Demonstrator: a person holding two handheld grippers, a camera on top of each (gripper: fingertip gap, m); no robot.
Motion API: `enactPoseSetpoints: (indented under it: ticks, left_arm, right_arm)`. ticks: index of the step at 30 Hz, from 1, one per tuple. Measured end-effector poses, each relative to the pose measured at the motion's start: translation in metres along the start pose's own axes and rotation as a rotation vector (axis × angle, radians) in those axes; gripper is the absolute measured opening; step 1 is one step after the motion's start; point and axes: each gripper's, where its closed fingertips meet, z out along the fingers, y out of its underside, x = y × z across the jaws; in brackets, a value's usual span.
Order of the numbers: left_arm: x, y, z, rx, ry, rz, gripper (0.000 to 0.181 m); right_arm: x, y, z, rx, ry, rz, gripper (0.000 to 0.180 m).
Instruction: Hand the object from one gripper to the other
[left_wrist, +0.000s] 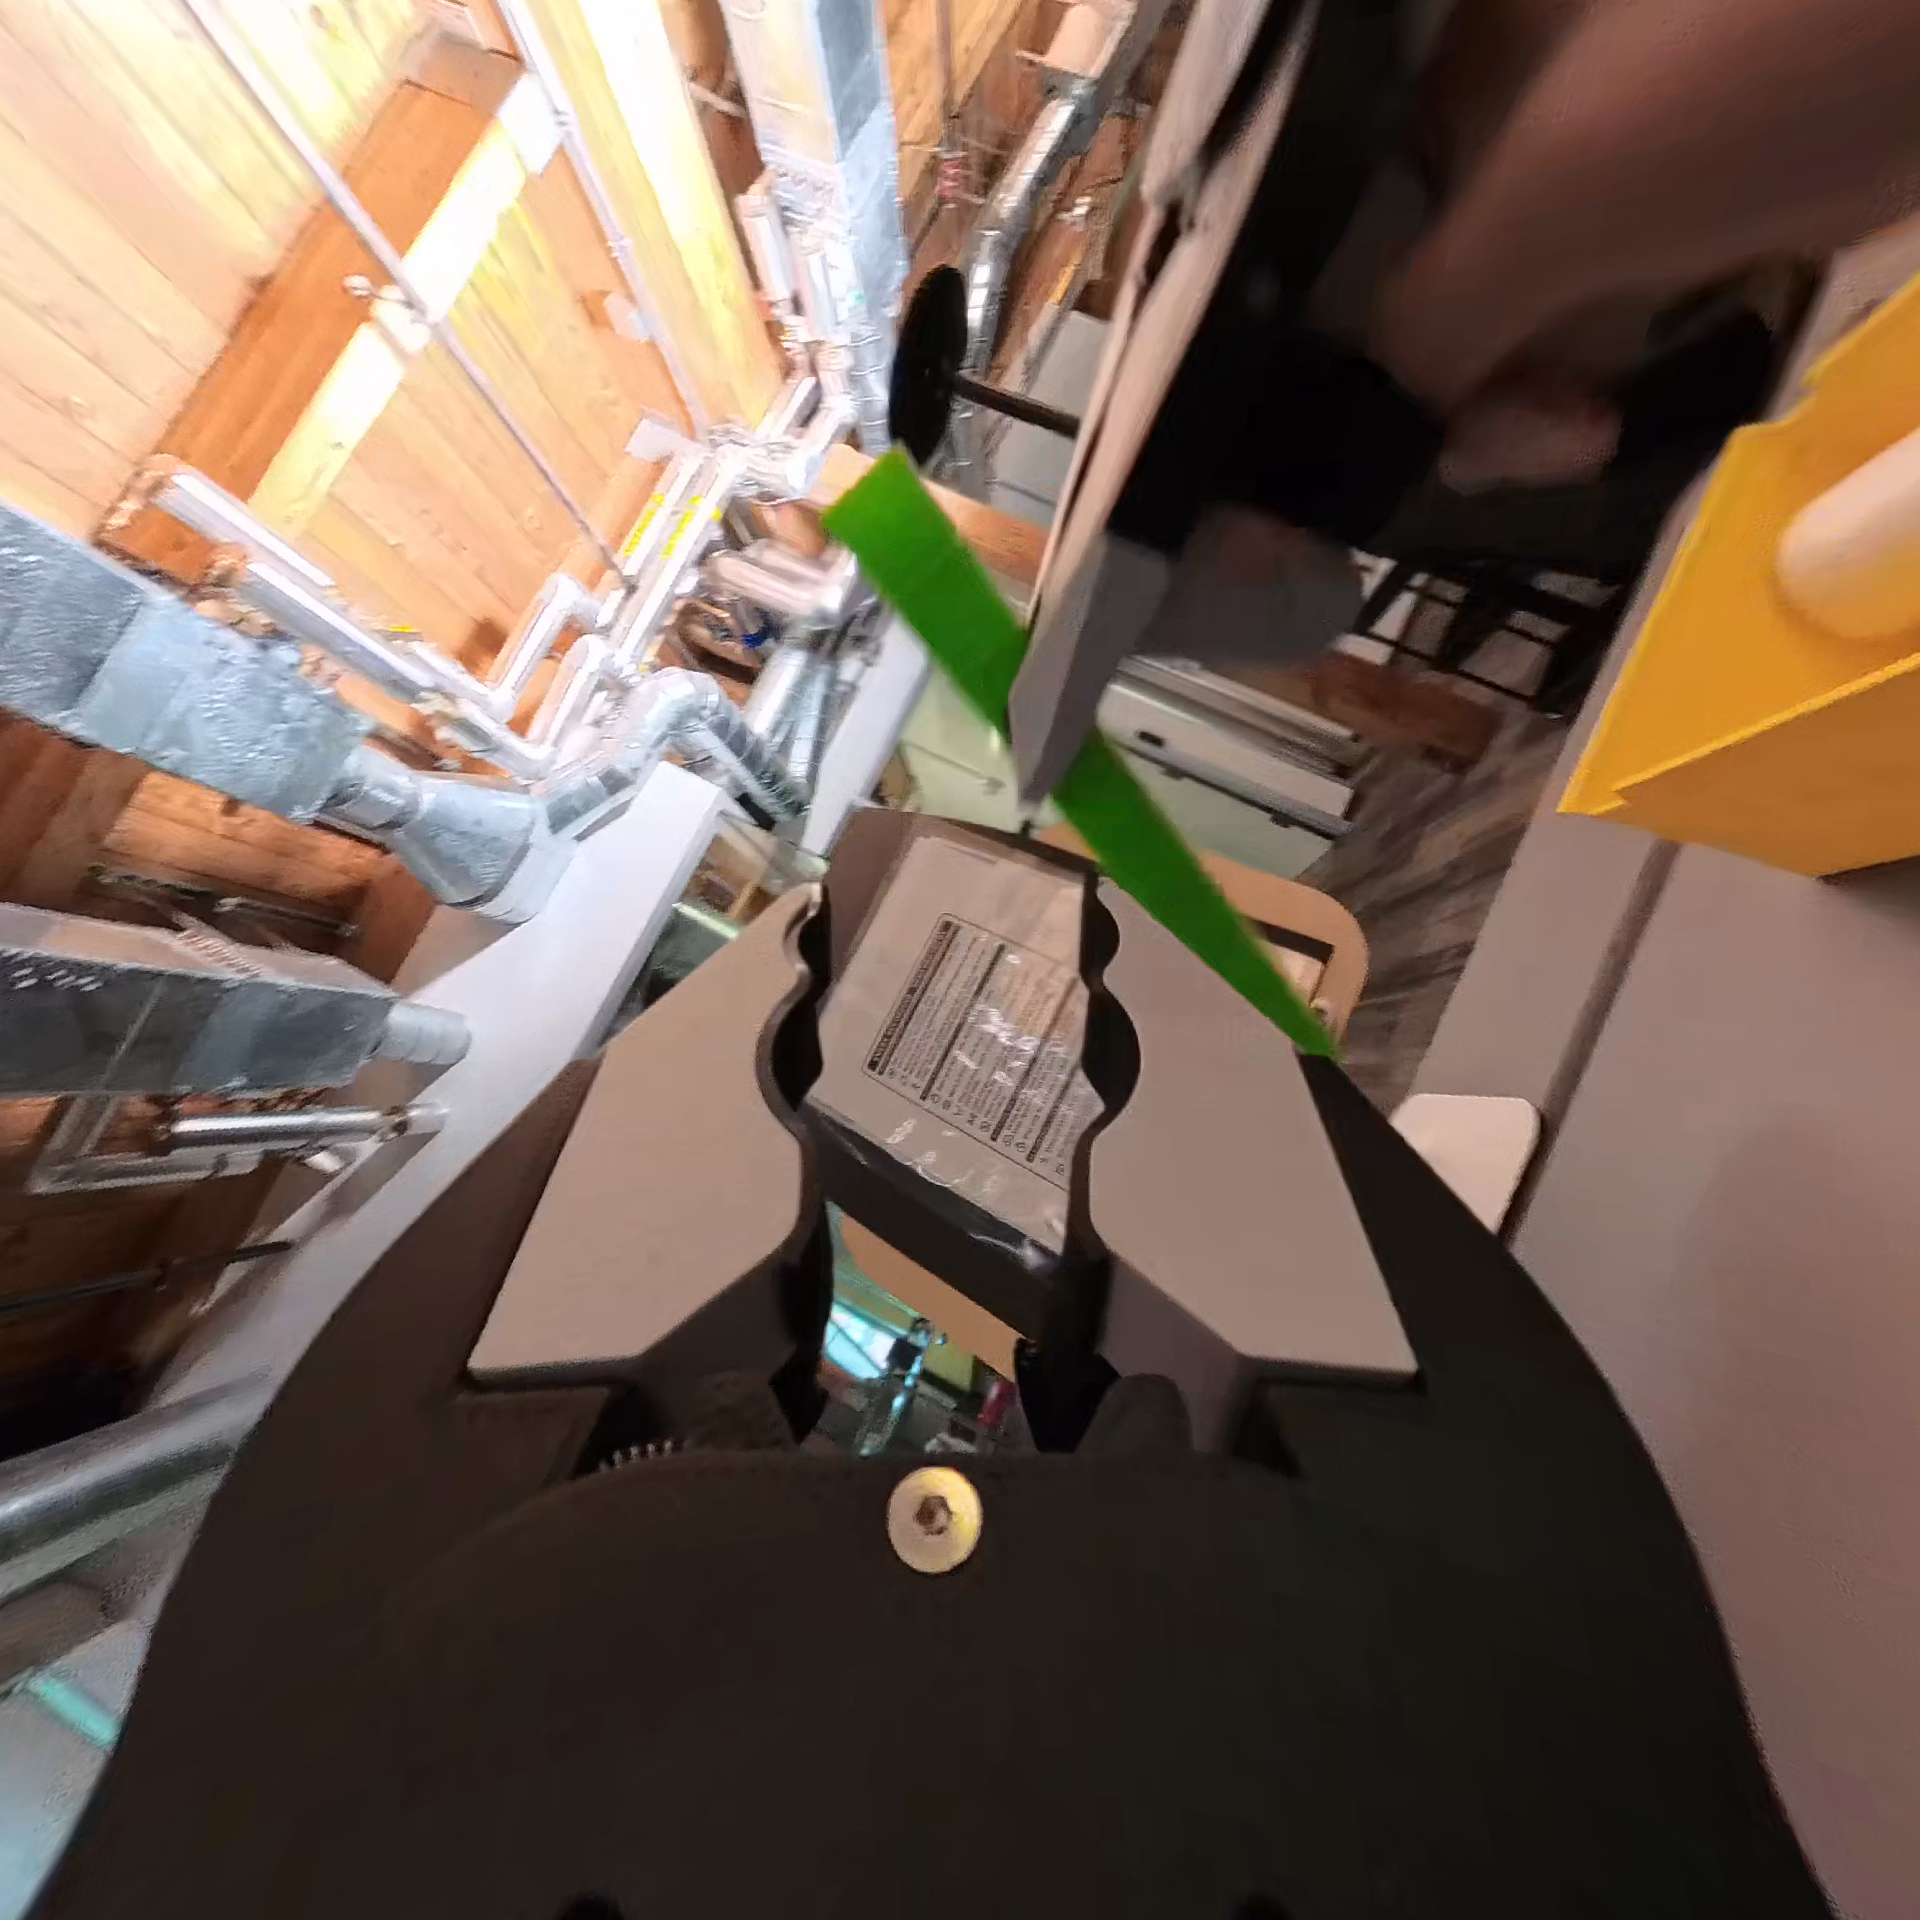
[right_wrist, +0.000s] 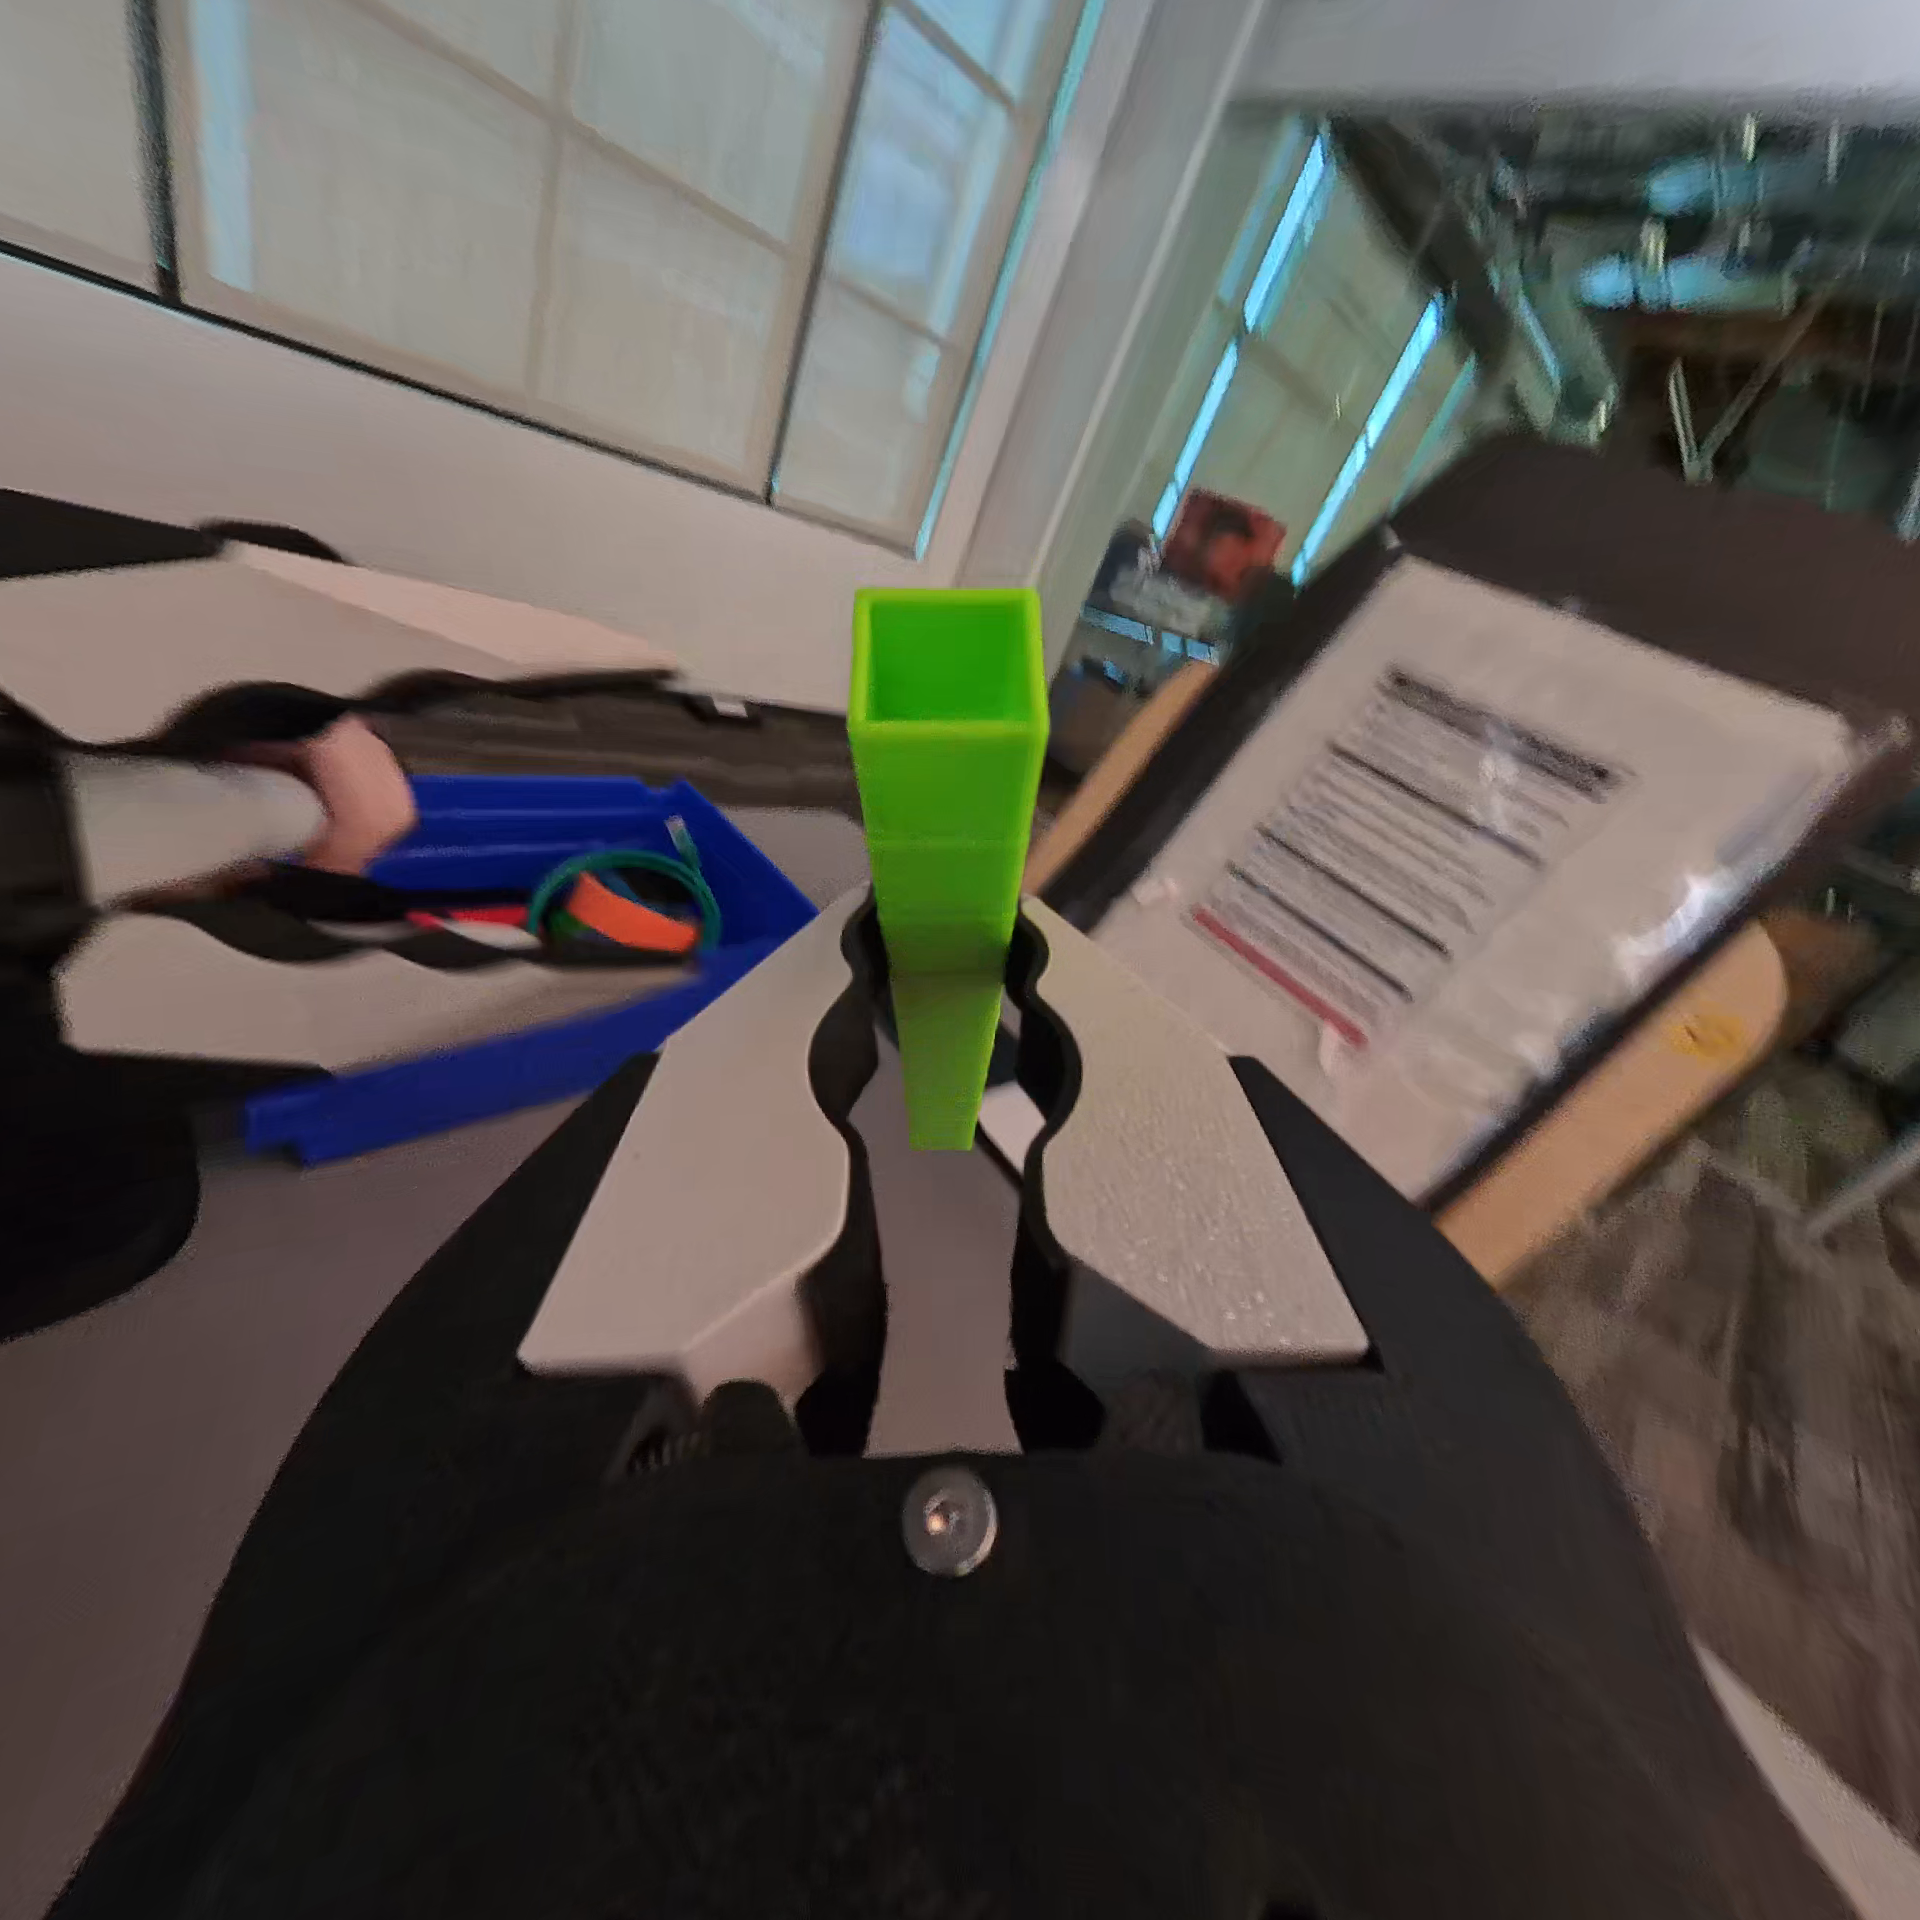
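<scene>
A bright green square tube (right_wrist: 951, 790), open at its far end, stands up between the fingertips of my right gripper (right_wrist: 945, 920), which is shut on its lower part. In the left wrist view the same tube (left_wrist: 914, 561) slants across the upper middle, held by a grey finger (left_wrist: 1091, 623) of the right gripper. My left gripper (left_wrist: 951, 904) is open and empty, and the tube passes just beyond its right fingertip, not between the jaws. In the right wrist view the left gripper (right_wrist: 681, 821) shows blurred at the left, open, apart from the tube.
A blue bin (right_wrist: 499, 1070) with coloured bands lies on the grey table (right_wrist: 312, 1299) behind the left gripper. A dark board with a paper sheet (right_wrist: 1455, 883) leans at the right and also shows in the left wrist view (left_wrist: 966, 1039). A yellow bin (left_wrist: 1766, 675) is at the right.
</scene>
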Motion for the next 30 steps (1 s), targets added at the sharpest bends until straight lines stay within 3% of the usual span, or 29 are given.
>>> enactPoseSetpoints:
  ticks: [1,7,11,15,22,30]
  left_arm:
    - [0.001,0.001,-0.001,-0.003,0.039,0.0,0.041]
    - [-0.015,0.037,-0.008,-0.199,0.158,-0.127,0.035]
    - [-0.019,0.058,-0.018,-0.295,0.227,-0.176,0.037]
    - [-0.014,0.049,-0.023,-0.229,0.325,-0.353,0.042]
    - [-0.005,0.035,-0.03,-0.182,0.435,-0.458,0.043]
    - [0.001,0.018,-0.035,-0.137,0.493,-0.472,0.041]
  right_arm:
    - [0.019,0.005,-0.013,-0.046,0.023,0.038,0.021]
    - [0.102,0.041,-0.115,-0.246,0.156,0.388,0.02]
    - [0.109,0.107,-0.156,-0.539,0.216,0.607,0.02]
    - [0.109,0.192,-0.163,-0.892,0.257,0.714,0.02]
    - [0.101,0.284,-0.134,-1.075,0.187,0.964,0.021]
    - [0.105,0.364,-0.147,-1.412,0.315,0.755,0.021]
